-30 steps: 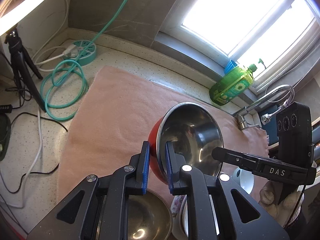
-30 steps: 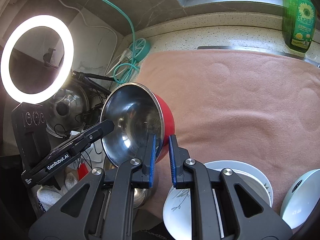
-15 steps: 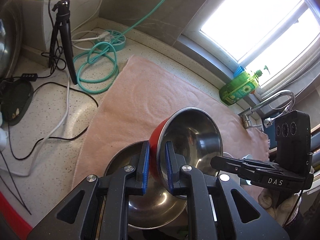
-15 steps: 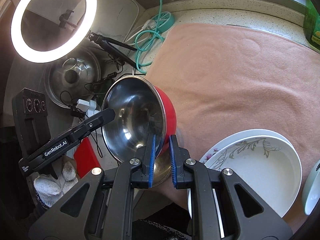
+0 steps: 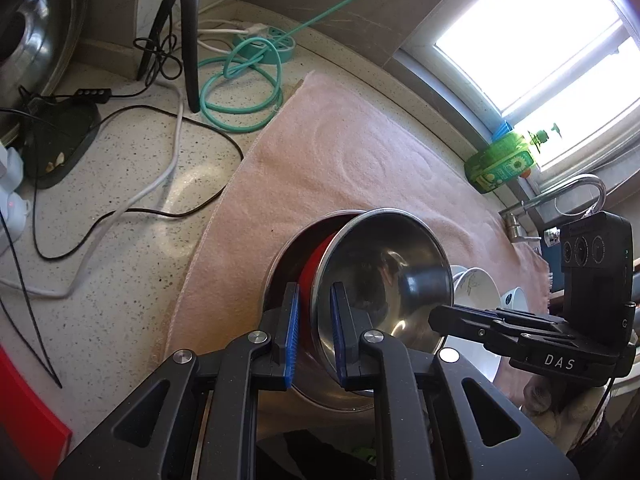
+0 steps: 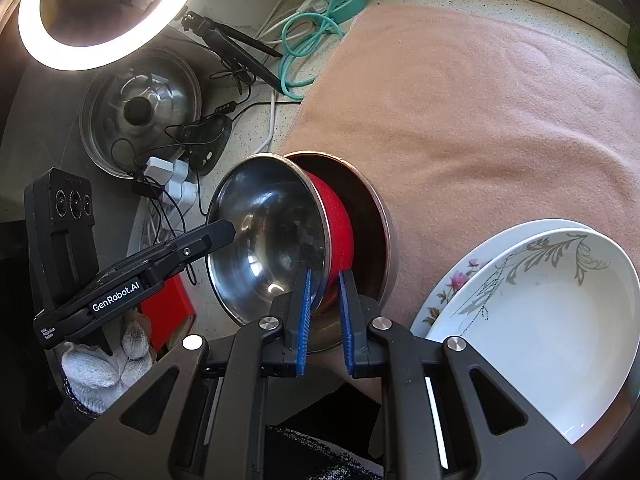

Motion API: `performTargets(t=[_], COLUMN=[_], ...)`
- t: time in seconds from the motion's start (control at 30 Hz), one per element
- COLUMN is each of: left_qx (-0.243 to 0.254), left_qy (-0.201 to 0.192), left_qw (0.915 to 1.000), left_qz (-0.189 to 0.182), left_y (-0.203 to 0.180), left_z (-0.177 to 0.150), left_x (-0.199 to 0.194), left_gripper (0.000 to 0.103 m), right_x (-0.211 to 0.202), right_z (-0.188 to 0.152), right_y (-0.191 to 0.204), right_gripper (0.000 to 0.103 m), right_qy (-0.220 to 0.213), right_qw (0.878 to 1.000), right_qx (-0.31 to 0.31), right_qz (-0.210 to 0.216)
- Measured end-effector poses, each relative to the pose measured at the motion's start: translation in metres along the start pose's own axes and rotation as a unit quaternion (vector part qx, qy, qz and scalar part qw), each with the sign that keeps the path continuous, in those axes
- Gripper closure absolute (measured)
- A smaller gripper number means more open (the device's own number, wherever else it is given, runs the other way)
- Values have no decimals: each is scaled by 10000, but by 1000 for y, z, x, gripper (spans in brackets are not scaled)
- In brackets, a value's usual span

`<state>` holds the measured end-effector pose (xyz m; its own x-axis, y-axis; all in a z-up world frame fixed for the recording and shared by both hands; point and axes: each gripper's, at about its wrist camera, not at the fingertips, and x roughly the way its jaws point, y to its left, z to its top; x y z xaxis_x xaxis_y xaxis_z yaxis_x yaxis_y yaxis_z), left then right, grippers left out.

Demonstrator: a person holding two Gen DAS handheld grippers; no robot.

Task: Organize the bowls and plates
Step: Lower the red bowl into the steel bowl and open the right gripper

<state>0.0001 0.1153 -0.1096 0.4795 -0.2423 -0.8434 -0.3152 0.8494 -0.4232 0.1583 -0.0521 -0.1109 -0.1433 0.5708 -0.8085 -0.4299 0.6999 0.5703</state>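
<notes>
Tongs on both sides, left (image 5: 314,334) and right (image 6: 323,316), clench the rim of the red bowl (image 6: 338,226). It tilts into a steel bowl (image 6: 380,220) on the pink towel (image 6: 480,120), seemingly touching inside.

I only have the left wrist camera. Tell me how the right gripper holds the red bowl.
Observer: The right gripper is shut on the rim of the red bowl, with one pad inside and one outside.
Operator: Describe the dishes next to it.
Observer: A deep white plate with a grey leaf pattern sits on a flat plate with pink flowers, close beside the steel bowl.
Operator: Tell me what lights the counter.
Observer: A ring light, switched on, stands at the far corner.
</notes>
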Motion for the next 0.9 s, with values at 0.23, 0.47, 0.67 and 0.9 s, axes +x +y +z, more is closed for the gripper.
performTargets(t=[0.23,0.47,0.67,0.9], left_qx=[-8,96,151,152], left_qy=[125,227,268,320], left_qw=[9999,9996,9993,9992], left_qz=[68,154,188,204], left_y=[3,1,-1,-2], left_z=[-6,-5,-6,-3], left_x=[8,16,19,21], left_gripper=[90,90,90,90], right_x=[8,12,12,12], right_z=[0,1,2,2], right_y=[0,-1,-1,2], right_gripper=[89,87,86,75], right_qy=[70,101,121,127], right_qw=[9998,9997,9996,9996], right_qx=[-3,25,21,-44], right_qz=[-161,-221,-261,-257])
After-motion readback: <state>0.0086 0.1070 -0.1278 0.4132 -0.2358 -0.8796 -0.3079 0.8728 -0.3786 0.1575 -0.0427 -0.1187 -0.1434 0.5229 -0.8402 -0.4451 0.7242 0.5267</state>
